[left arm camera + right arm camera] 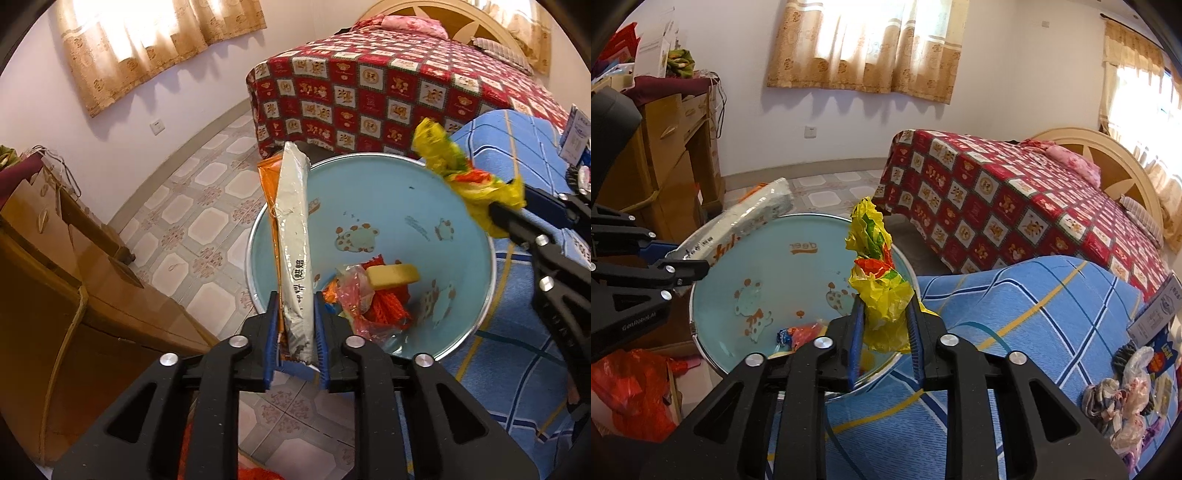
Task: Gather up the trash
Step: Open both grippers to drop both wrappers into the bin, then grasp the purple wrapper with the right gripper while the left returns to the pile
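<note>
A light blue trash bin [424, 206] with cartoon prints stands beside the blue checked bed; it also shows in the right wrist view [775, 273]. Several wrappers and a yellow sponge [393, 275] lie at its bottom. My left gripper [295, 332] is shut on a long silver snack wrapper [293, 236] held upright over the bin's left rim. My right gripper [884, 332] is shut on a crumpled yellow wrapper [877, 266] over the bin's right rim; that wrapper also shows in the left wrist view [458, 170].
A blue checked cover [1015, 332] lies right of the bin, with crumpled bags [1123, 395] and a white-blue carton [1156, 314] on it. A red patterned bed [1015, 206] stands behind. A wooden dresser [55, 258] stands on the left, a red bag [631, 387] on the floor.
</note>
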